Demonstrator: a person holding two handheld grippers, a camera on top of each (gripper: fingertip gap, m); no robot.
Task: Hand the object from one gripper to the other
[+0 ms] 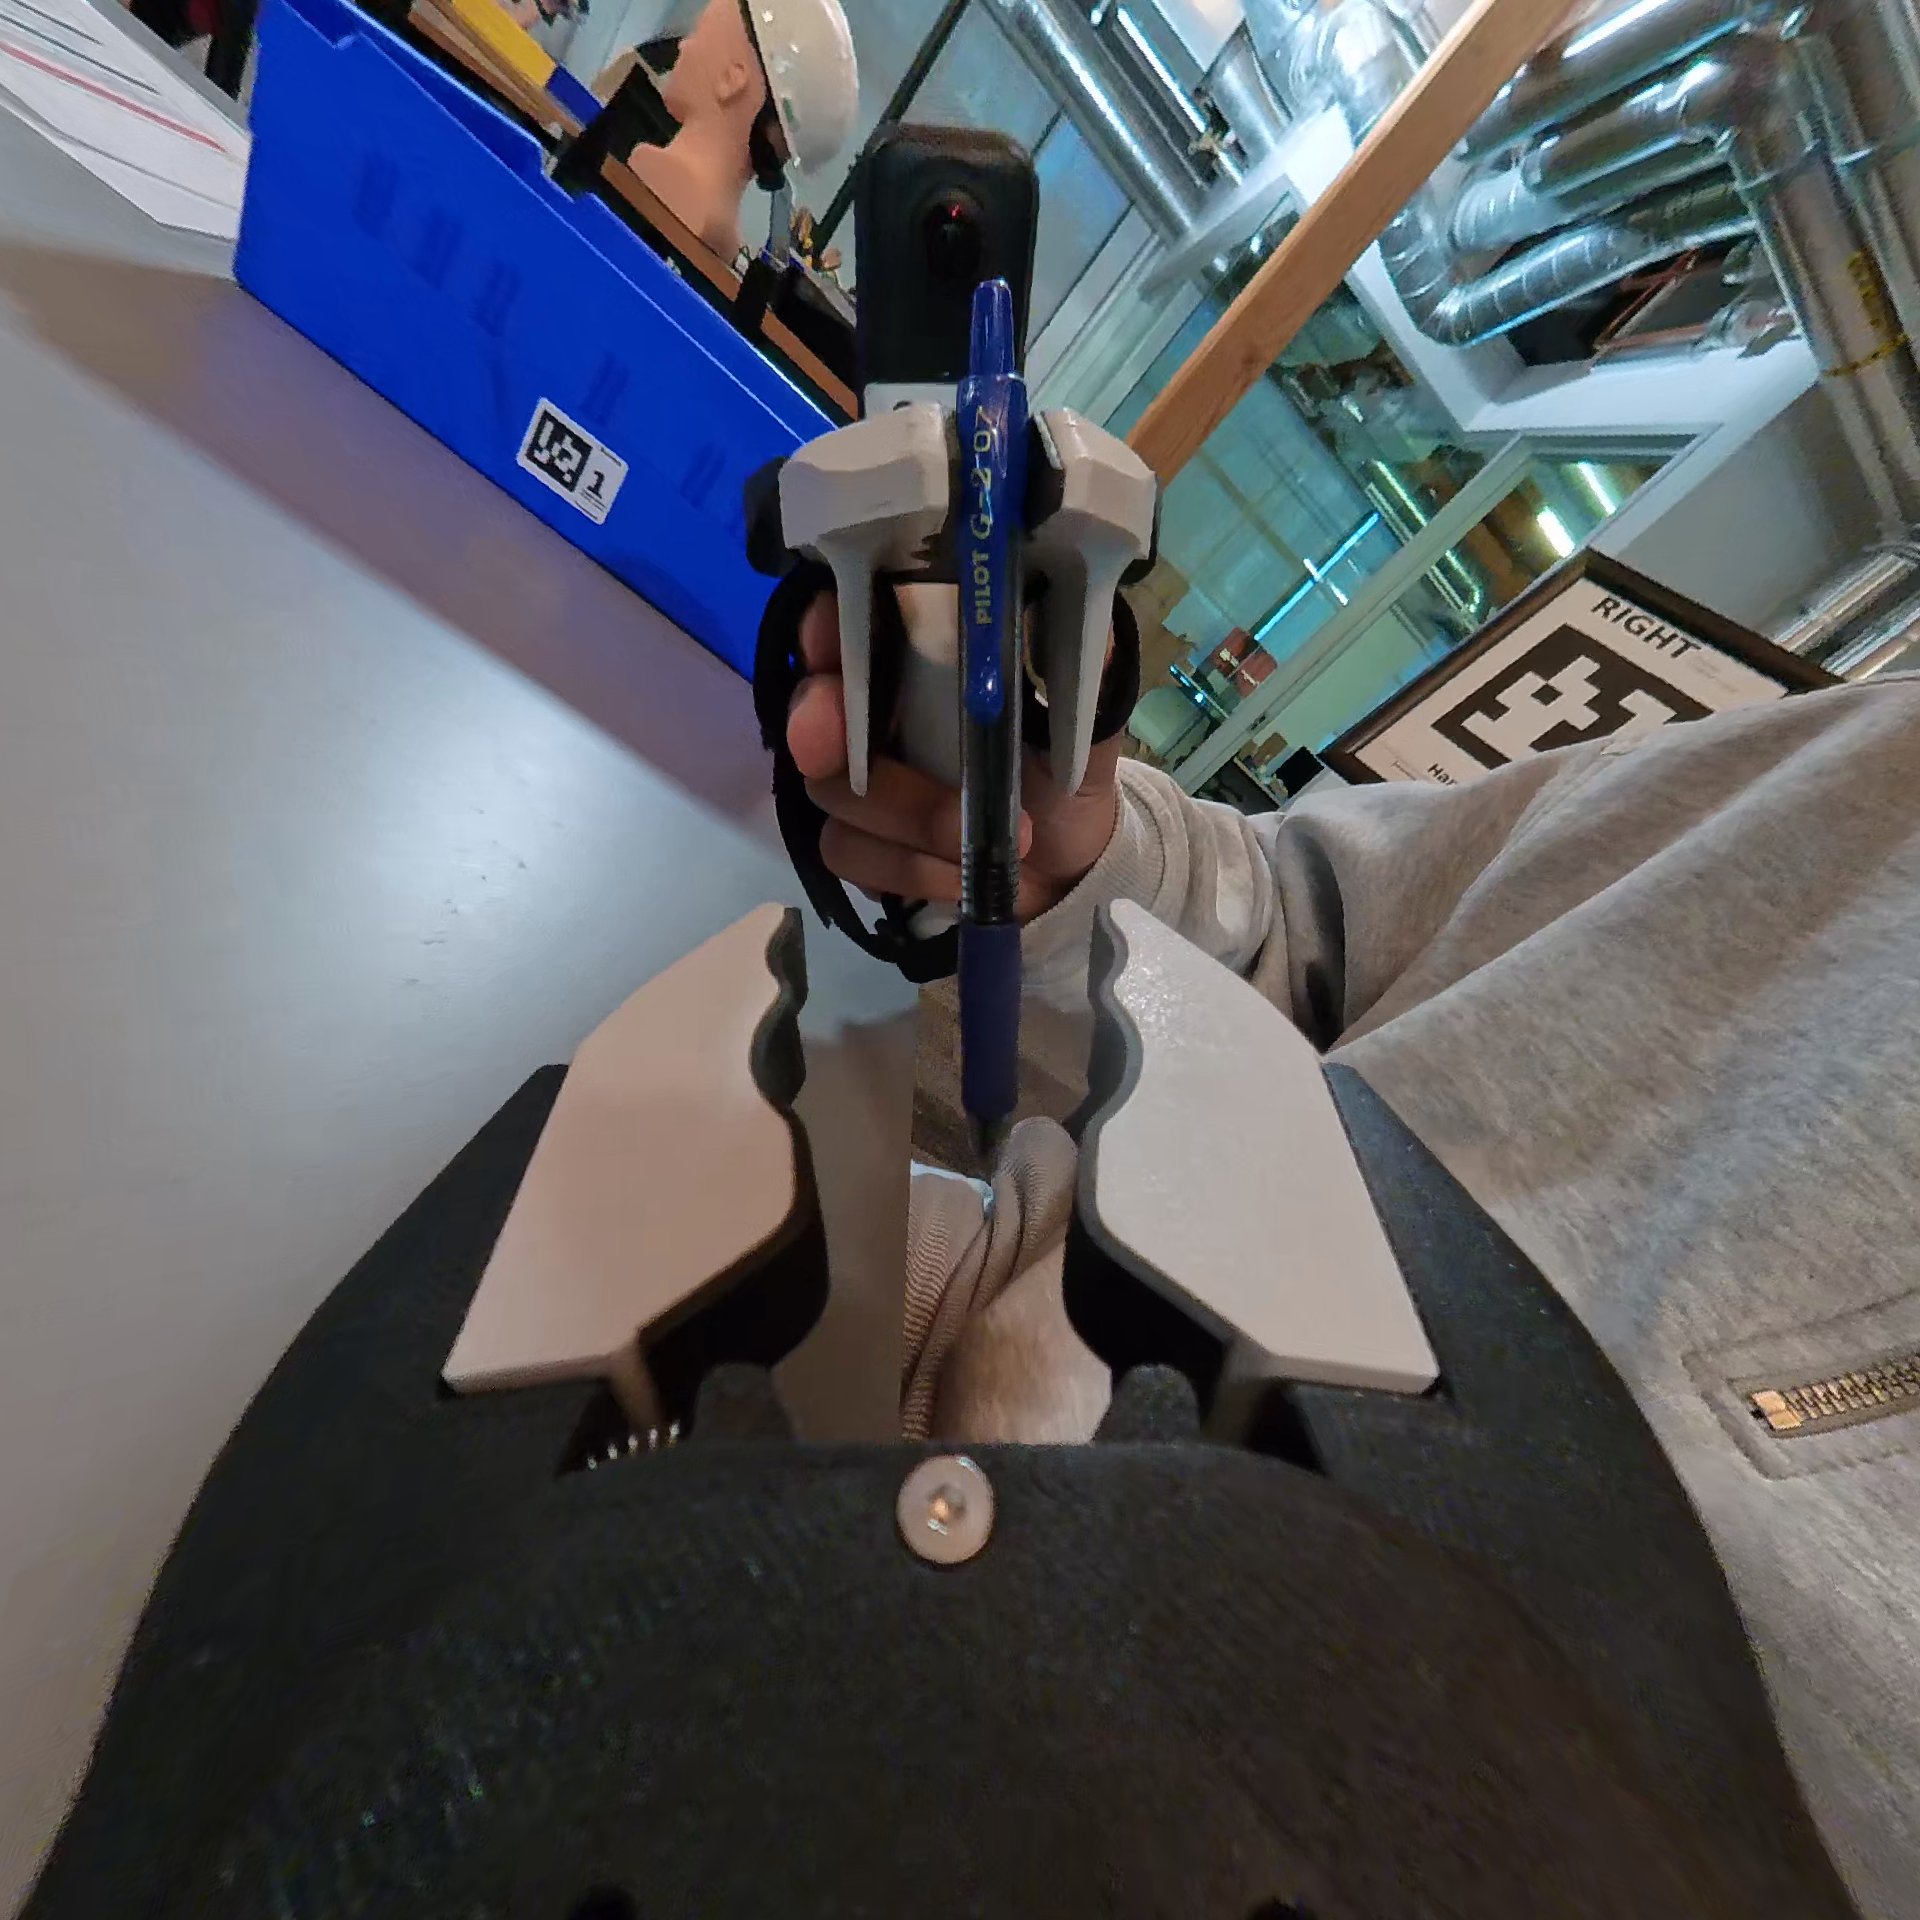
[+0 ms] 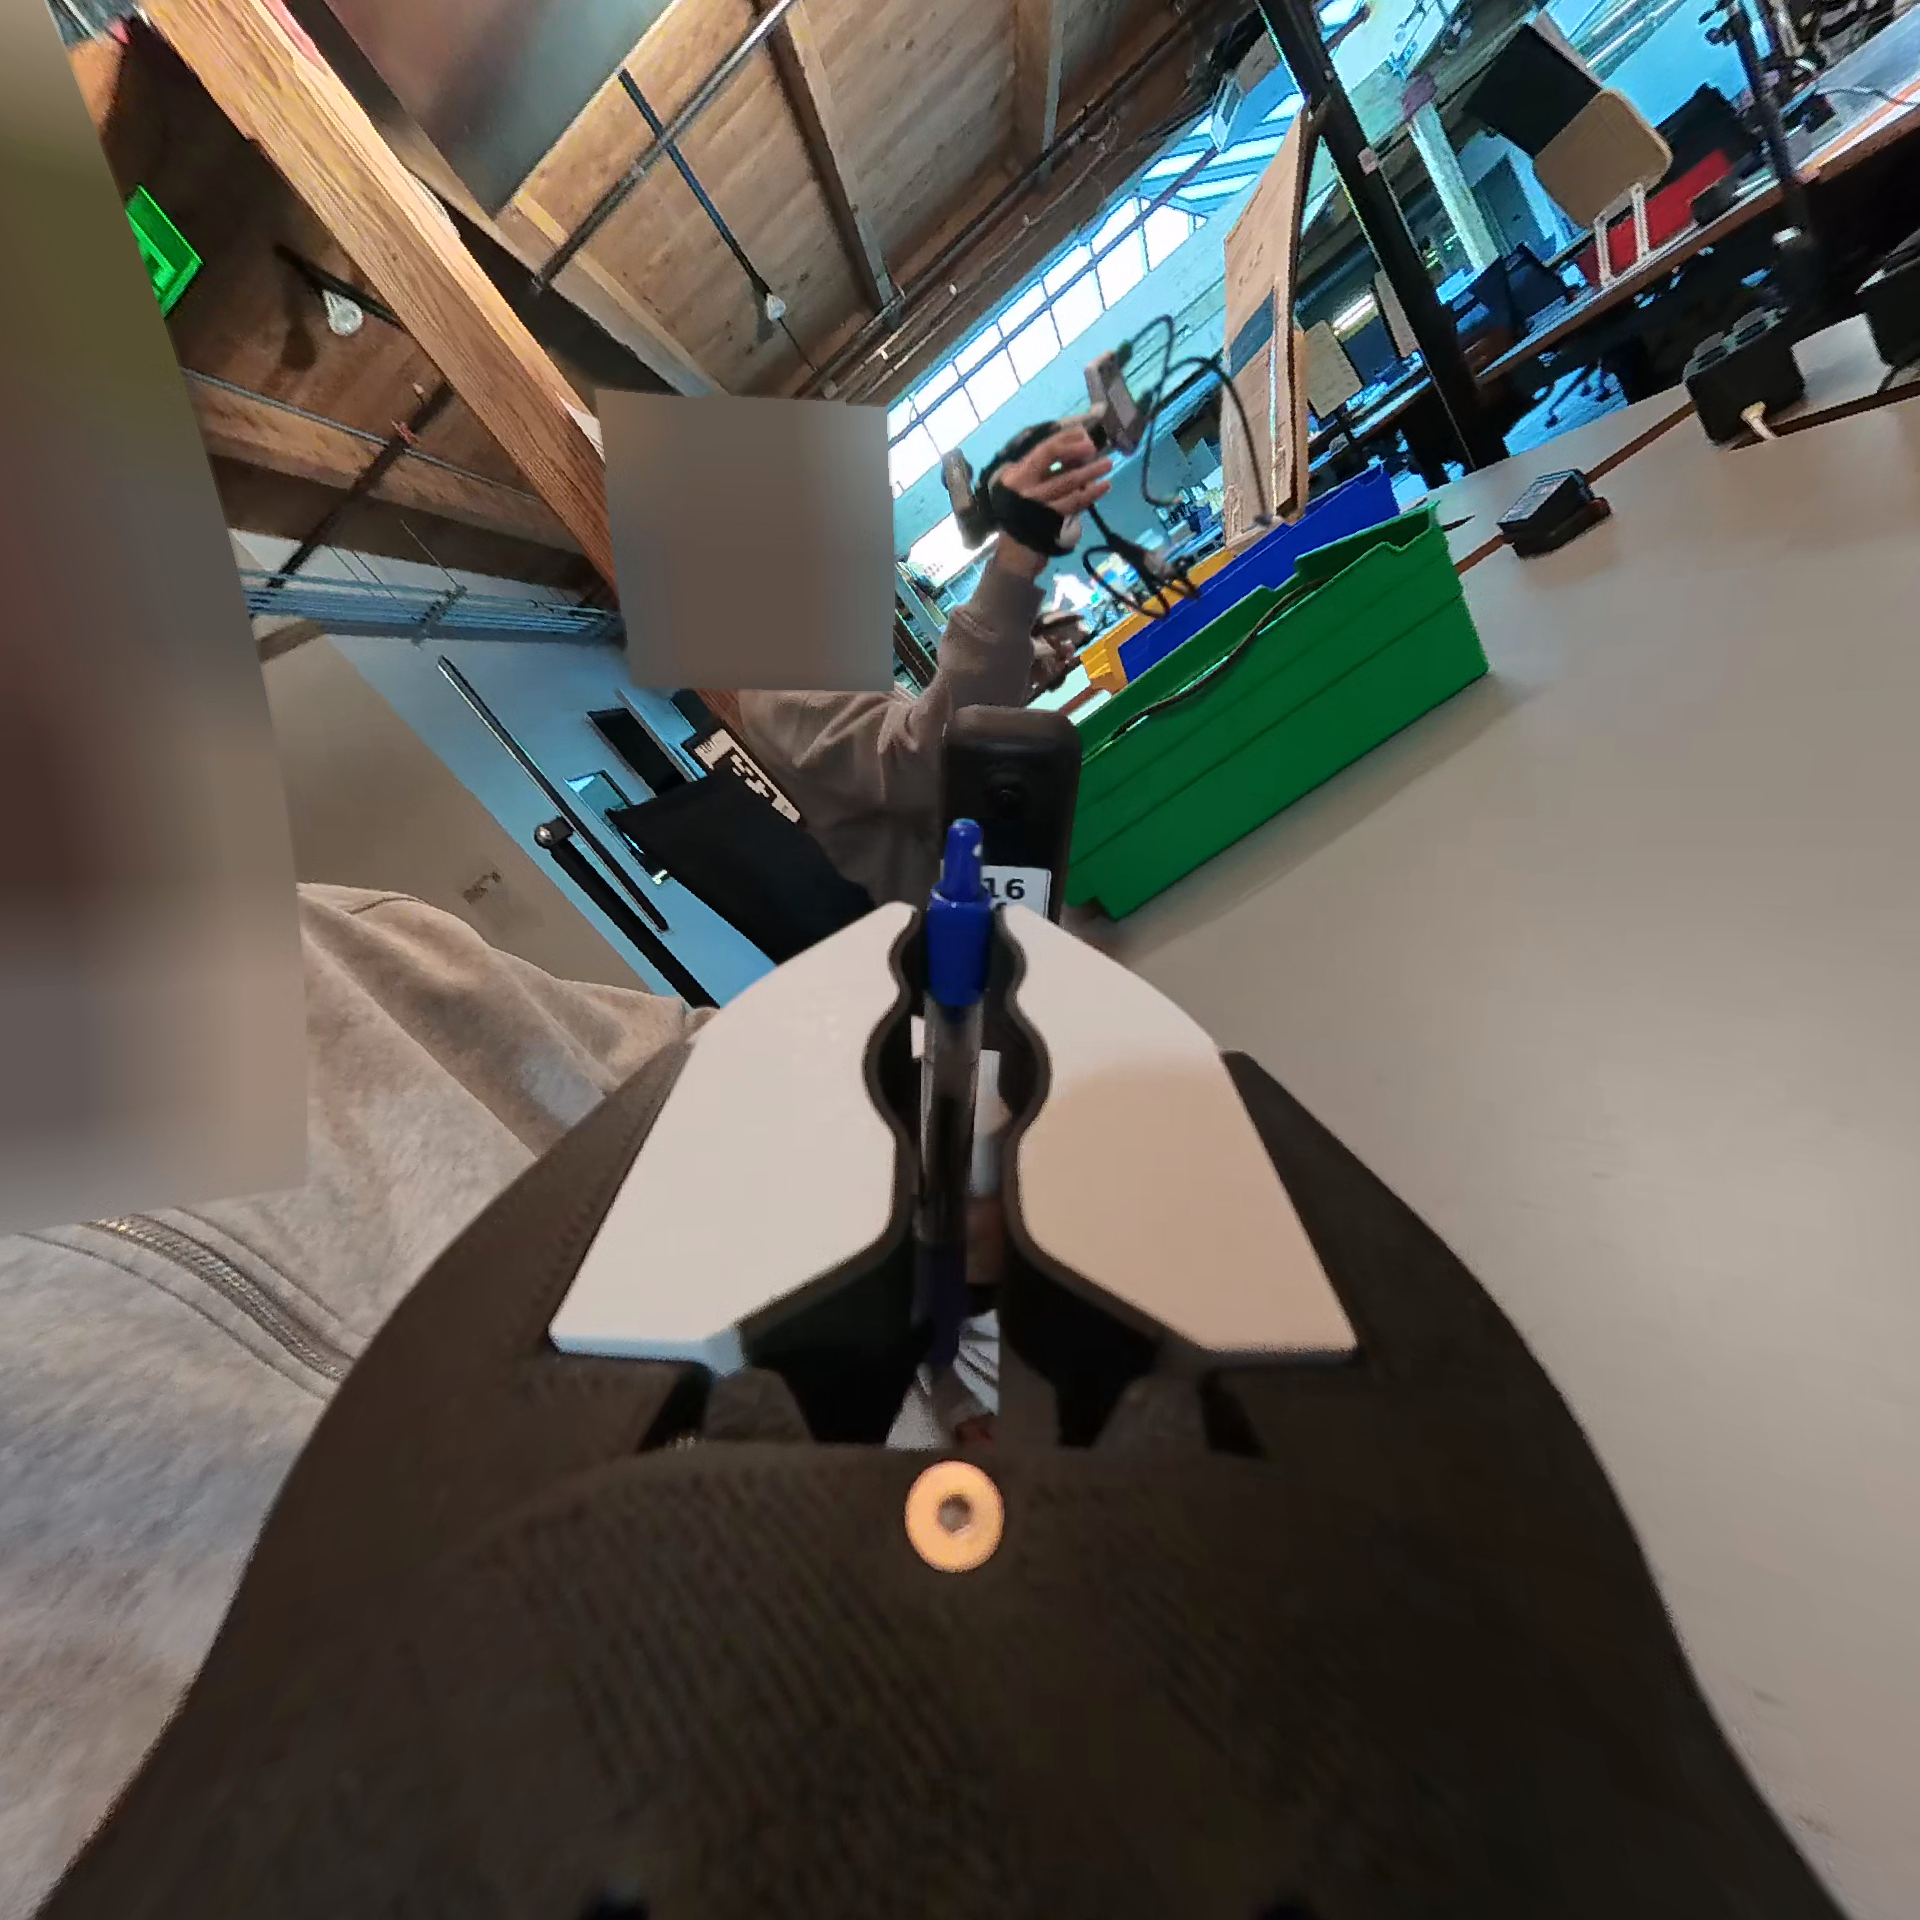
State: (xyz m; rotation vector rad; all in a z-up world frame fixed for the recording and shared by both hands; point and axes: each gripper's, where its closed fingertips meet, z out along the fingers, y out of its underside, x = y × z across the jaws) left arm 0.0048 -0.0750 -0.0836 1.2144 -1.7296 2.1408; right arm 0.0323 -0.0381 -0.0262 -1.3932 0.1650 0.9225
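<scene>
Blue pen (image 1: pixel 989 665) clamped between right gripper (image 1: pixel 966 468) fingers, its tip between left gripper (image 1: pixel 945 997) fingers, spread apart.

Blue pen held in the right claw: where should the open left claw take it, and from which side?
Probably the rubber grip near the tip. The pen is clamped at its clip end by the right claw, its tip end pointing into the open left claw, so close there, head-on.
</scene>
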